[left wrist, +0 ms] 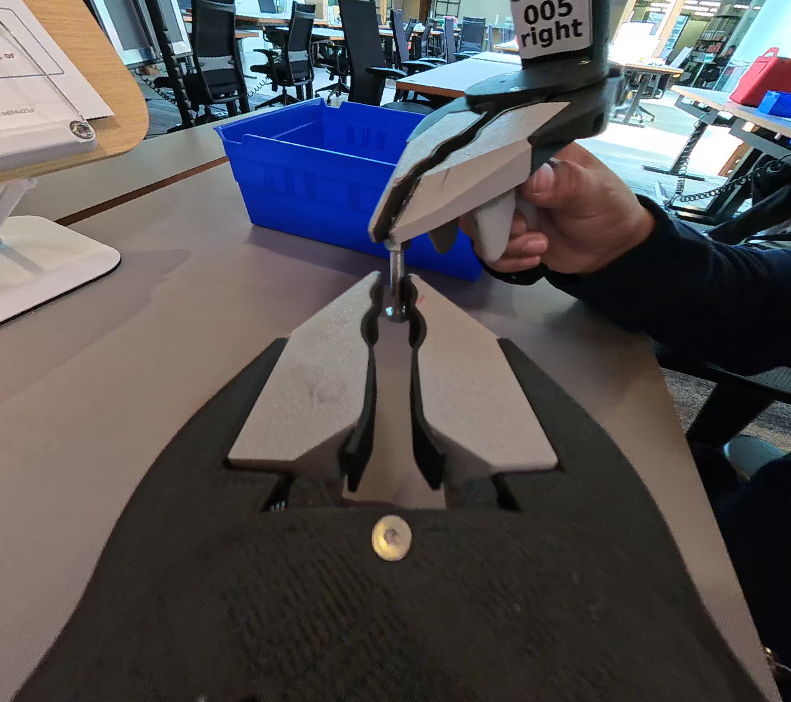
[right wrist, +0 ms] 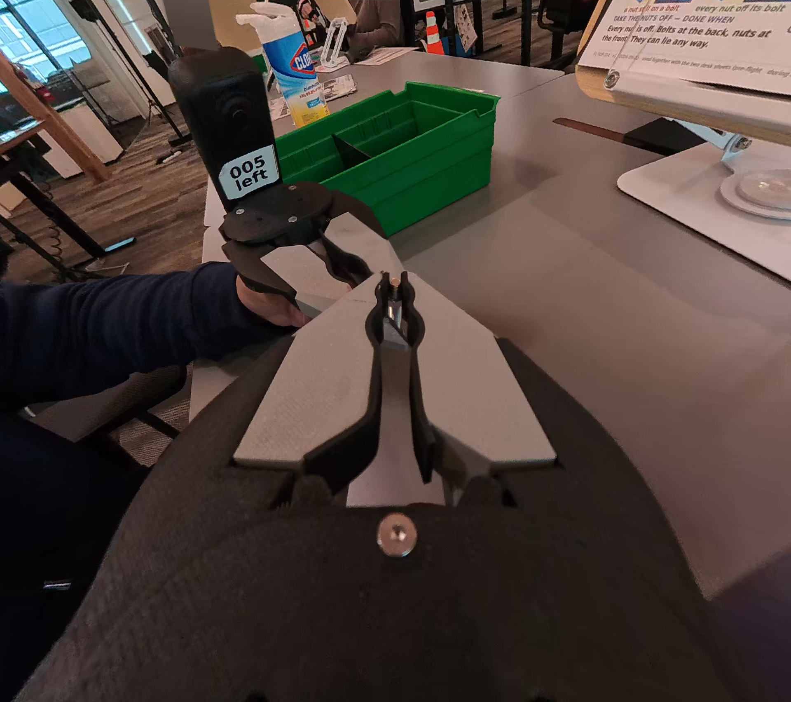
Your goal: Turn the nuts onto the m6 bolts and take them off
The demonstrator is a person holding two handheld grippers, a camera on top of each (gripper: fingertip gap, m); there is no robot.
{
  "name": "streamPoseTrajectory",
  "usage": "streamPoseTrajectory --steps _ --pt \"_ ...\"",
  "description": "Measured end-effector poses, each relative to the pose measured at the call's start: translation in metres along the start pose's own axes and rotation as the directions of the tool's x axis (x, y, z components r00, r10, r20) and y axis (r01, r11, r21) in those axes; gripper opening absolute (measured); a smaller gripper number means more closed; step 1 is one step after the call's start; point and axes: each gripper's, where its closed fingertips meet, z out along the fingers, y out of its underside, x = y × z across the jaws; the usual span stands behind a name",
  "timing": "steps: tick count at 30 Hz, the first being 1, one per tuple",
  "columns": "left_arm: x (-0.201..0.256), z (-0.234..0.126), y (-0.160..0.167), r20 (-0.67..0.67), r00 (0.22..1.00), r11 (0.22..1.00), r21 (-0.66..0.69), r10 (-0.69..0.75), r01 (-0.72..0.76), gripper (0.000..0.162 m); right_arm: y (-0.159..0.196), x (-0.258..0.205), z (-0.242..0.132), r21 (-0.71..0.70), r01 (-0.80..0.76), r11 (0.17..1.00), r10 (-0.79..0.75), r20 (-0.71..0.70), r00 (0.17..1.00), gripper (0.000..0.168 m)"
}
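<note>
A silver M6 bolt (left wrist: 396, 270) stands upright between the two grippers, above the grey table (left wrist: 171, 296). My left gripper (left wrist: 394, 284) is shut on its shank just above the head (left wrist: 396, 313). The right gripper (left wrist: 388, 238) comes down from above and is shut on a nut (left wrist: 398, 245) at the bolt's top end. In the right wrist view the right gripper (right wrist: 394, 285) pinches that small metal end, and the bolt (right wrist: 396, 321) shows through the gap in its fingers. The left gripper (right wrist: 357, 273) reaches in from the left, its tips hidden under the right fingers.
A blue bin (left wrist: 308, 184) stands just behind the bolt. A green bin (right wrist: 406, 184) with a black divider sits further left on the table, with a wipes canister (right wrist: 295, 73) behind it. An instruction board on a white stand (right wrist: 702, 52) is to the side. A person's hand (left wrist: 569, 210) holds the right gripper.
</note>
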Motion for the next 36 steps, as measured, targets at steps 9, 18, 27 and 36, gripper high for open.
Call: streamPoseTrajectory --steps 9,18,27,36 --pt "-0.002 -0.008 -0.018 -0.037 0.996 0.991 0.100 -0.085 0.088 0.029 -0.015 -0.005 -0.015 0.045 0.009 0.999 -0.010 0.015 1.000 0.002" --pt "0.012 -0.017 -0.032 -0.169 0.977 0.973 0.165 -0.131 0.159 0.030 -0.039 -0.007 -0.041 0.091 0.085 0.992 -0.078 -0.076 0.994 0.002" --pt "0.006 -0.009 -0.017 -0.115 0.985 0.986 0.090 -0.128 0.139 0.026 -0.008 0.117 -0.167 -0.206 0.013 0.978 -0.130 -0.566 0.814 0.002" --pt "0.001 -0.007 -0.012 -0.099 0.986 0.987 0.071 -0.137 0.144 0.025 0.017 0.151 -0.182 -0.283 -0.074 0.956 -0.135 -0.652 0.746 0.027"
